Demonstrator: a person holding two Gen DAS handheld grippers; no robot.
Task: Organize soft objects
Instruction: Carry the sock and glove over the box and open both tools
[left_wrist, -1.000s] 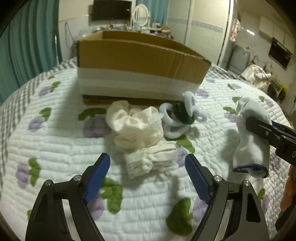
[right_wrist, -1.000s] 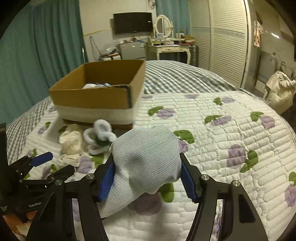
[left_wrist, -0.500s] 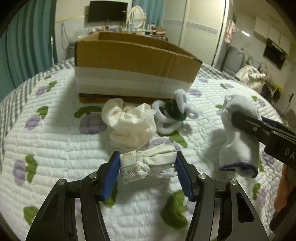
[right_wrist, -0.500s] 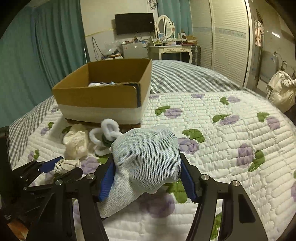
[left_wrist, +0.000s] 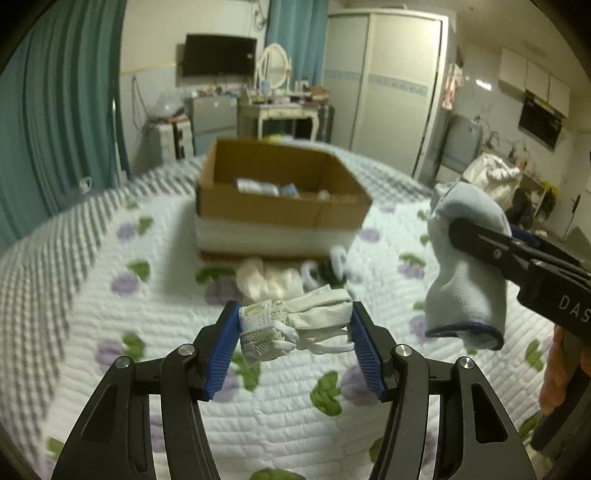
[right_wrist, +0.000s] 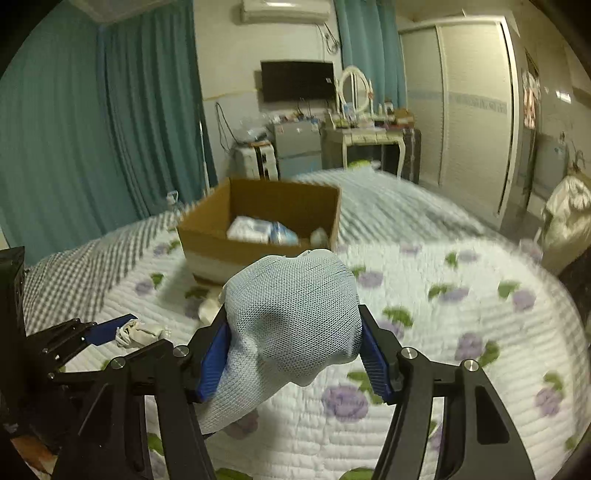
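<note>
My left gripper (left_wrist: 293, 325) is shut on a folded white sock (left_wrist: 295, 319) and holds it in the air above the quilt. My right gripper (right_wrist: 293, 341) is shut on a pale blue mesh sock (right_wrist: 291, 325), also lifted; this sock also shows in the left wrist view (left_wrist: 467, 266). An open cardboard box (left_wrist: 280, 199) stands ahead on the bed with several soft items inside (right_wrist: 262, 230). A cream scrunchie (left_wrist: 267, 282) and a white-and-green hair tie (left_wrist: 328, 267) lie on the quilt in front of the box.
The bed has a white quilt with purple flowers (left_wrist: 125, 280) and a grey checked part at the left (right_wrist: 74, 273). Teal curtains (right_wrist: 92, 140) hang at the left. A dresser with a mirror (right_wrist: 364, 136) stands behind the bed.
My left gripper closed on the white sock and lifted it off the quilt. Both grippers have risen, so the inside of the box now shows.
</note>
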